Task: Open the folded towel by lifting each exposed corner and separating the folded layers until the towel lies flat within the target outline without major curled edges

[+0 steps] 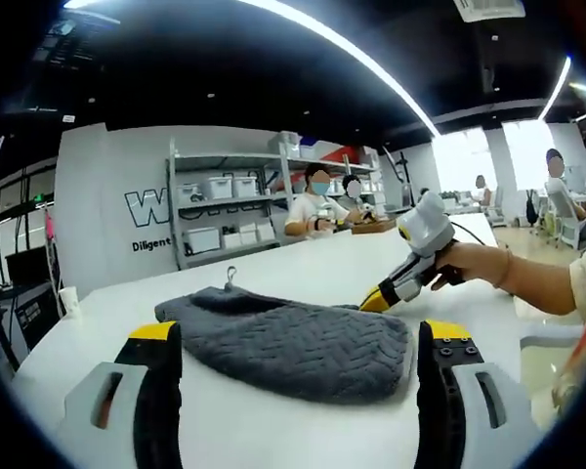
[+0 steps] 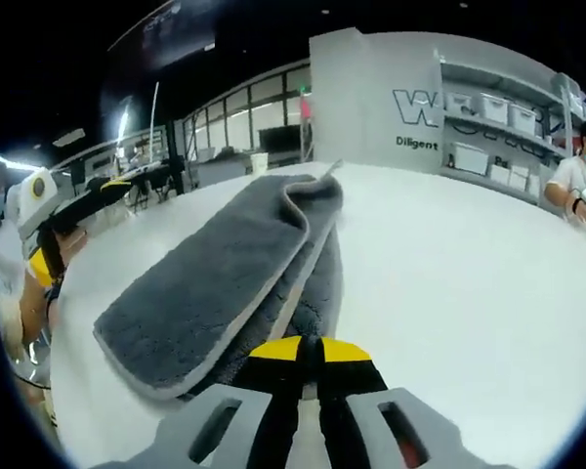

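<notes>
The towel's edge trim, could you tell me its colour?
Light beige trim on the dark grey towel, clearest in right gripper view.

White table (image 1: 303, 264), storage shelves (image 1: 225, 210), ceiling strip lights (image 1: 371, 68).

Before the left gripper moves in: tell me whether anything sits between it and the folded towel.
Nothing visible does. The left gripper is open with only bare white table ahead of the grey towel. The right gripper is at the towel's far edge.
</notes>
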Demonstrator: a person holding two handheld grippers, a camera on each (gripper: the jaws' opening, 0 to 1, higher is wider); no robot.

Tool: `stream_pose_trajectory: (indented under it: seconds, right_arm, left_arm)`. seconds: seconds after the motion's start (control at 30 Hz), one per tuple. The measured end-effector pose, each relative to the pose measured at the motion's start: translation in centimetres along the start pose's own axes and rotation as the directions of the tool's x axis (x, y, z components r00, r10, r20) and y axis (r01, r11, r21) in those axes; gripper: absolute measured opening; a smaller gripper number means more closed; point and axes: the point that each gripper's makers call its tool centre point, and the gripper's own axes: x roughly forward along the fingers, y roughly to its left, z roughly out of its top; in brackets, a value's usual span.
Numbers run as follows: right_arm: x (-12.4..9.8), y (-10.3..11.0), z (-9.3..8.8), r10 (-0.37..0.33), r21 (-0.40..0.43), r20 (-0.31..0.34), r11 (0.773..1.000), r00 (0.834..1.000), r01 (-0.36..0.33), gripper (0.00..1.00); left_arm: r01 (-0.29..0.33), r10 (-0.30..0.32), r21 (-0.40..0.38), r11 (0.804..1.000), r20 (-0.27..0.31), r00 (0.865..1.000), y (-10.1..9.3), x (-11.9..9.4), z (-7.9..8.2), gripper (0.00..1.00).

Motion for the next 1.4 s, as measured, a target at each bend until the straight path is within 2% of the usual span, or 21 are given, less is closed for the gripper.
stream_pose_trajectory:
  seconds: [0.17, 0.33, 0.53, 0.73, 0.93, 1.1, 1.4]
  right_arm:
    - [-0.1, -0.1, -0.1, -0.025, 0.006, 0.0, 1.0, 1.0, 0.025, 0.0]
    - [-0.3, -0.1, -0.2, -0.062, -0.034, -0.007, 0.998, 0.998, 0.061, 0.0]
    - [-1.4, -0.3, -0.8, -0.065, -0.008, -0.011, 0.998, 0.998, 0.065, 0.0]
    - [-2.5, 0.5, -1.3, -0.066, -0.015, -0.014, 0.998, 0.998, 0.066, 0.0]
    - [-3.7, 2.0, -2.0, -0.055, -0.037, -0.02, 0.998, 0.998, 0.055, 0.0]
    - [-4.5, 3.5, -2.5, -0.037, -0.041, -0.029, 0.999, 0.999, 0.036, 0.0]
    - [-5.1, 5.3, -2.9, -0.013, -0.057, -0.022, 0.998, 1.0, 0.012, 0.0]
  left_arm:
    - [0.0, 0.0, -0.005, 1.0, 0.0, 1.0, 0.2, -0.2, -0.1, 1.0]
    - [-0.003, 0.004, -0.024, 1.0, 0.01, 1.0, 0.6, -0.6, 0.0, 1.0]
    - [-0.011, 0.012, -0.029, 1.0, 0.015, 1.0, 1.2, -1.3, 0.0, 1.0]
    - [-0.025, 0.025, -0.042, 0.999, 0.006, 1.0, 1.8, -1.5, -0.6, 1.0]
    - [0.008, -0.009, -0.052, 0.999, -0.008, 1.0, 0.8, -1.5, -1.2, 1.0]
    - [0.025, -0.026, -0.075, 0.997, -0.005, 1.0, 0.1, -1.8, -1.1, 1.0]
    - [0.09, -0.09, -0.093, 0.992, 0.008, 0.996, -3.0, -2.0, -0.7, 1.0]
